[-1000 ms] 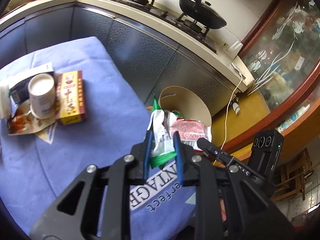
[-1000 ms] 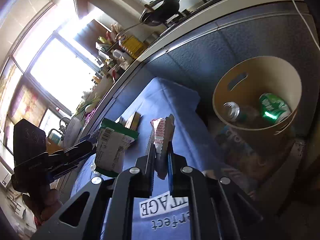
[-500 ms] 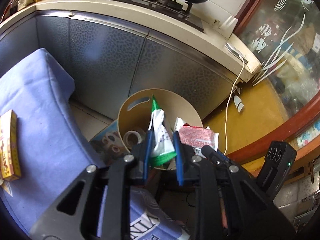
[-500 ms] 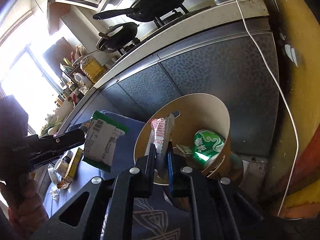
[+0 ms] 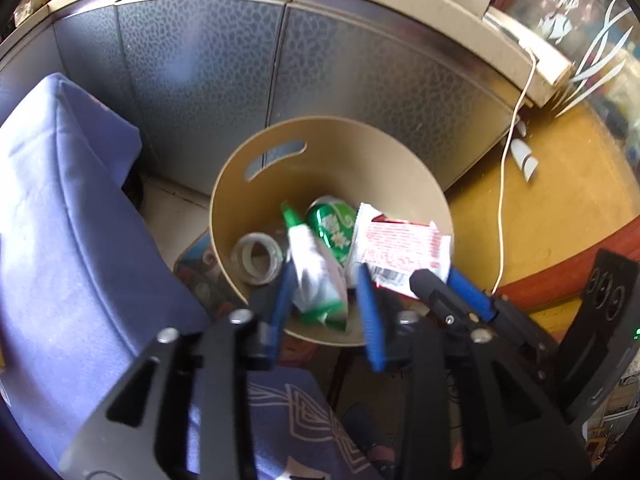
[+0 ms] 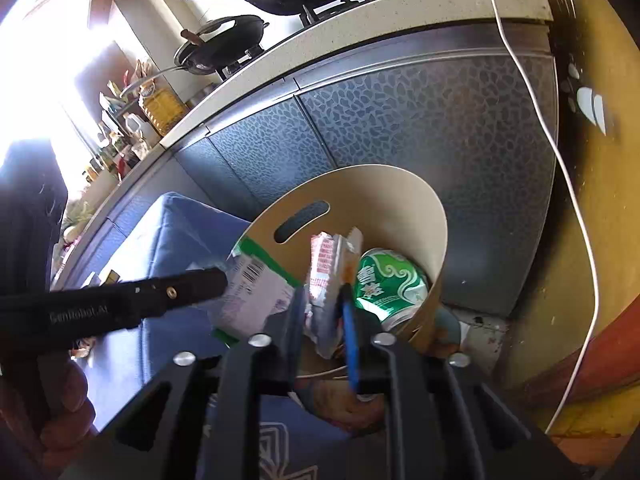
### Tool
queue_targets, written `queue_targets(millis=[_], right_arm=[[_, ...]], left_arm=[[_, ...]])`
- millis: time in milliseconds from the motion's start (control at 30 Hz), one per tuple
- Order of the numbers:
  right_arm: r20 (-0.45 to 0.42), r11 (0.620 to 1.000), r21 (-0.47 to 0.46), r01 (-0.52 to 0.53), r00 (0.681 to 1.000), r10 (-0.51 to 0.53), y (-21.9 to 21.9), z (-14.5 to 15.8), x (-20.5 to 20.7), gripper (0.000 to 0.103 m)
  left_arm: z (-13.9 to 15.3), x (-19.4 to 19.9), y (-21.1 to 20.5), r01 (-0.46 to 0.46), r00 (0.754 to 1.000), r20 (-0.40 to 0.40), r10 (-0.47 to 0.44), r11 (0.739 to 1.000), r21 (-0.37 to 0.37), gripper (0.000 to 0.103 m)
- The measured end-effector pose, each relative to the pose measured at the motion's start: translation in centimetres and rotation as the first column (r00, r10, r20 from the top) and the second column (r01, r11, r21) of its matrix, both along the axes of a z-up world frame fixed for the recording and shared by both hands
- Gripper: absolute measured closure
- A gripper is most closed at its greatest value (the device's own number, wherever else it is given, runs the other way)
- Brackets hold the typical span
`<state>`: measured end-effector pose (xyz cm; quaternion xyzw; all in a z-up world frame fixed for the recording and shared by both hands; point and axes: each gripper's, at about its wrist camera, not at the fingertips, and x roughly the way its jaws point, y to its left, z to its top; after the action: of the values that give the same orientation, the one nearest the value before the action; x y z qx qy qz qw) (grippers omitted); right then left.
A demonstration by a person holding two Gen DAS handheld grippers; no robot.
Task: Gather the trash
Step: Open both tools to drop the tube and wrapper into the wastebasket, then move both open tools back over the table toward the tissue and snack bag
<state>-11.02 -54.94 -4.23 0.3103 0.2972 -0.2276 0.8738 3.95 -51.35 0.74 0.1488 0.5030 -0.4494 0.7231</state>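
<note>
Against the pebble-textured steel cabinet fronts (image 5: 360,80), beside a soft blue cloth-covered surface (image 5: 80,240), stands the smooth tan round bin (image 5: 400,168) with a slot handle; its wide mouth lies open under both tools. Inside rest a crumpled green can (image 5: 334,224) and a clear jar (image 5: 256,256). The left gripper (image 5: 326,300) has just been opening: the glossy green-and-white wrapper (image 5: 316,276) sits loose between its blue pads, over the bin. The right gripper (image 6: 322,320) has likewise just been opening, with the crinkled red-and-white wrapper (image 6: 328,272) between its spread jaws at the bin's near rim.
</note>
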Motion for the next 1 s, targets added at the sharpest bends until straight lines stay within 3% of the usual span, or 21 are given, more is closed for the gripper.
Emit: queue_targets(millis=[67,100,200,333,467,600,700,800,1000], right_arm=[[0.01,0.999,-0.029,0.023,1.0,-0.022,0.3,0.2,-0.3,0.041],[0.018,0.999,-0.032,0.023,1.0,-0.023,0.5,0.3,-0.4,0.039],[0.047,0.998,-0.041,0.048,0.998,-0.046,0.7,1.0,-1.0,0.039],[0.096,0.999,-0.027,0.046,0.994,-0.043,2.1,2.2,-1.2,0.039],[0.116,0.999,-0.033,-0.017,0.993,0.021,5.5,3.5,-0.2,0.039],[0.11,0.991,-0.054,-0.123,0.986,0.129,10.3,4.0,2.1,0.039],[0.083,0.972,-0.06,-0.228,0.969,0.233,14.1,4.0,4.6,0.039],[0.036,0.941,-0.051,-0.333,0.941,0.335,17.8,3.6,7.3,0.039],[-0.094,0.874,-0.072,-0.48,0.876,0.473,25.1,2.6,11.4,0.039]], left_arm=[[0.1,0.0,0.4,-0.025,0.999,0.029,0.026,1.0,-0.01,0.054],[0.2,0.0,0.7,-0.025,0.999,0.025,0.026,1.0,-0.015,0.053],[1.0,-0.1,1.8,-0.031,0.999,0.037,0.032,0.999,-0.028,0.053],[2.5,-1.2,5.1,-0.028,0.992,0.125,0.036,0.998,-0.064,0.053],[3.4,-2.2,11.0,-0.076,0.972,0.217,0.092,0.994,-0.083,0.053],[2.8,-2.2,19.4,-0.204,0.94,0.263,0.218,0.976,-0.08,0.052],[1.9,-1.8,26.6,-0.334,0.898,0.283,0.337,0.941,-0.061,0.052],[0.8,-1.2,33.4,-0.458,0.844,0.293,0.449,0.888,-0.042,0.052],[-1.2,-0.2,45.6,-0.675,0.702,0.3,0.646,0.738,-0.007,0.052]])
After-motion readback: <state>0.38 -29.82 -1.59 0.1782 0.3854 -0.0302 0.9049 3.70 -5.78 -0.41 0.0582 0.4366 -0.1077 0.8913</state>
